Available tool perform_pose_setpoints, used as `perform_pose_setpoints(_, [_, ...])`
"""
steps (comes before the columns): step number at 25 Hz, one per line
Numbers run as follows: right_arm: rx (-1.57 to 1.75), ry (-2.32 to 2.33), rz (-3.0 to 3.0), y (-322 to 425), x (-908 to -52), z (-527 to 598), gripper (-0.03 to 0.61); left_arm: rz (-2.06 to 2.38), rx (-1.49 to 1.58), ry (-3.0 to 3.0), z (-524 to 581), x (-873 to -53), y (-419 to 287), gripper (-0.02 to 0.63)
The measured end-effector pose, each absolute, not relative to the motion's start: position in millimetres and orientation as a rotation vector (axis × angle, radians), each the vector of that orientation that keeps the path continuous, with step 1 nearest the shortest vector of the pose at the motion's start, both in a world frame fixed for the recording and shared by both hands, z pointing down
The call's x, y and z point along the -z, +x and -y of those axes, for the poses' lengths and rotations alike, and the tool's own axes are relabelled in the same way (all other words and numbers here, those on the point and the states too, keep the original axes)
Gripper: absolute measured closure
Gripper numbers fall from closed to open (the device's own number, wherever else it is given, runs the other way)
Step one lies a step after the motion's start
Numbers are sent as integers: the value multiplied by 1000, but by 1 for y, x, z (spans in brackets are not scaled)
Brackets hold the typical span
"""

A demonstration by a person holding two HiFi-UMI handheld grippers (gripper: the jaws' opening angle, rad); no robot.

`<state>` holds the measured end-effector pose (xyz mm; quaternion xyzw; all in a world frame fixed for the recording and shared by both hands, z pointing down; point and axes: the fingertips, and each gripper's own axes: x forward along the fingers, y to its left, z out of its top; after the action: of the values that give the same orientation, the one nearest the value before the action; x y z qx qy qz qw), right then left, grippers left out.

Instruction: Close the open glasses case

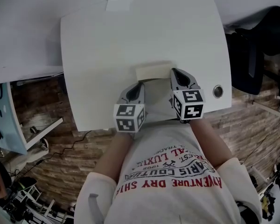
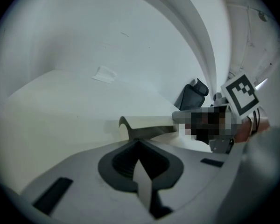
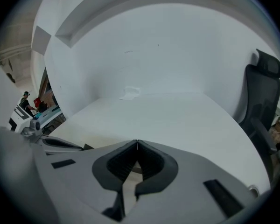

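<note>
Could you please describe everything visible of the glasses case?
The glasses case is a plain cream oblong with a rounded end, smooth and matte by its look. It lies flat on the white table near the person's edge, long side across. The left gripper view shows a dark band under its top, gap or shadow unclear. The right gripper, jaws together, is at its right end; contact cannot be told.

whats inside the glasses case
Only the cream shell of the glasses case shows, lying on the white table. The left gripper view shows a shadowed band under its top, but the inside is covered, so any contents cannot be seen.
</note>
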<state>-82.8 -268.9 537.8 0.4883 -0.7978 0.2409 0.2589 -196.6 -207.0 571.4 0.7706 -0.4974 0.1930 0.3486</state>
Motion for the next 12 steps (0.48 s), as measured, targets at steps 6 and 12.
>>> perform_pose_setpoints(6, [-649,1311,2141,-80,-545,261,566,1277,-503,2004,208,-572,-195,615])
perform_pose_setpoints(12, [-622,1305,2133,-81,-547,257,566,1248,-513,2000,205,-572,-196,615])
